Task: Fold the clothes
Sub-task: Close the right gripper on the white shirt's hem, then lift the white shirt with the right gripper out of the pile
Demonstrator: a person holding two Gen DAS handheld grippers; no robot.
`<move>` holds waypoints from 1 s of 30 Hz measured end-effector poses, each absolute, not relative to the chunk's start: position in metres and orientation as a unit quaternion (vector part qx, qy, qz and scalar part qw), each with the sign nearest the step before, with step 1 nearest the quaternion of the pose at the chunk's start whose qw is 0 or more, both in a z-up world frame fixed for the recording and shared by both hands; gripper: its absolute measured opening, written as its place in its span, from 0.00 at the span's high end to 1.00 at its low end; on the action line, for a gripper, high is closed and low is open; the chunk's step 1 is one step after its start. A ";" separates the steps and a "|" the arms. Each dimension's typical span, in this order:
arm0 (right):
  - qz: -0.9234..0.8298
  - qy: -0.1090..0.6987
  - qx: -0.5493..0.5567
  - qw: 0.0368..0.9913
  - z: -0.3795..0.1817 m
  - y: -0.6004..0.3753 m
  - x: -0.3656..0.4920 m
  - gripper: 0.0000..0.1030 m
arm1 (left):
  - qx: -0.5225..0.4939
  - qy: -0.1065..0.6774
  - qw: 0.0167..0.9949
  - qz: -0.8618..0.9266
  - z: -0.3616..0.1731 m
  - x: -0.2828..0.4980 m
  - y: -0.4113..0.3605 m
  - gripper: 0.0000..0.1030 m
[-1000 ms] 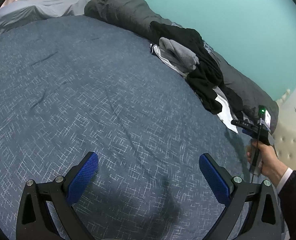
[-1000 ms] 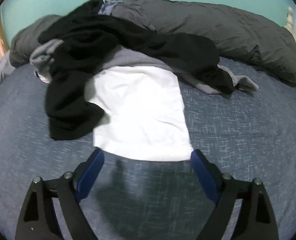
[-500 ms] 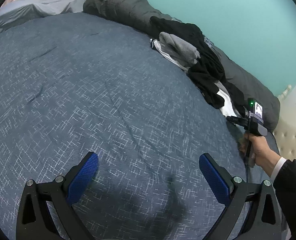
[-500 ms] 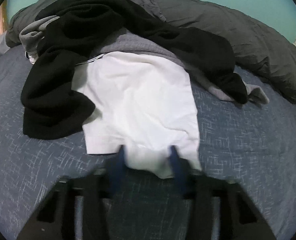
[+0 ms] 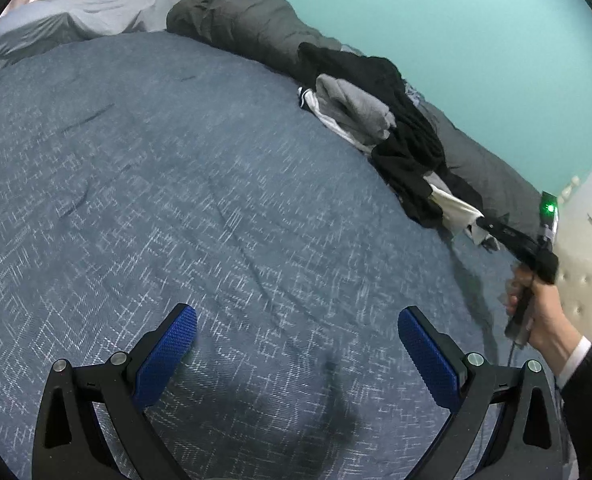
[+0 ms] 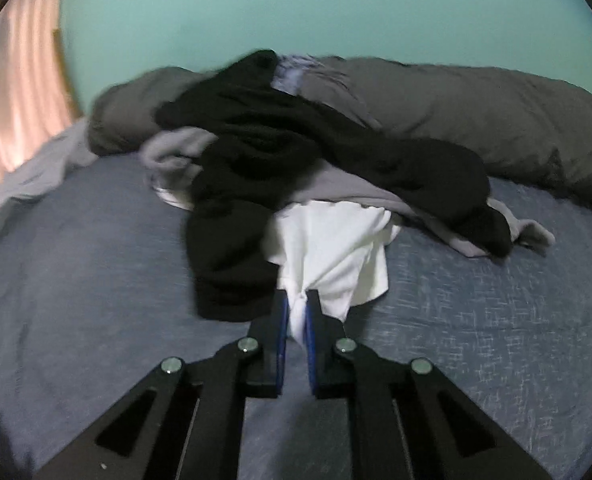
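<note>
White shirt (image 6: 332,248) hem is pinched in the closing right gripper (image 6: 296,312); left gripper (image 5: 296,344) gapes empty; next, likely drag it from pile (image 6: 296,152).

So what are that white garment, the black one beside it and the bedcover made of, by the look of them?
White garment: thin matte fabric, maybe cotton; it bunches into sharp creases.
Black garment: thicker, soft, possibly fleece or knit; it lies in rounded, dull folds.
Bedcover: woven blue cloth flecked with pale crosshatch threads.
</note>
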State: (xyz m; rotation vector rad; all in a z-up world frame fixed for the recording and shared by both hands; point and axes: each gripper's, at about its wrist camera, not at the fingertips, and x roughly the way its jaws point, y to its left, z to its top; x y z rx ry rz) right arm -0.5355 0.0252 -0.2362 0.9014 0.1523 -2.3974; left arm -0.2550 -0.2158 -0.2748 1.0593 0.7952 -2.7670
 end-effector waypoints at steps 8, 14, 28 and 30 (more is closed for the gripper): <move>-0.891 0.053 0.302 0.334 -0.195 0.039 -0.484 0.94 | 0.328 0.255 0.023 -0.909 -0.257 -0.249 -0.210 0.00; -0.882 0.023 0.284 0.374 -0.168 0.054 -0.449 0.94 | 0.327 0.258 0.017 -0.909 -0.252 -0.249 -0.209 0.00; -0.835 0.021 0.347 0.427 -0.183 0.080 -0.354 0.93 | 0.328 0.254 0.006 -0.910 -0.246 -0.245 -0.200 0.00; -0.836 0.031 0.372 0.403 -0.196 0.079 -0.364 0.89 | 0.327 0.254 0.007 -0.910 -0.246 -0.245 -0.199 0.00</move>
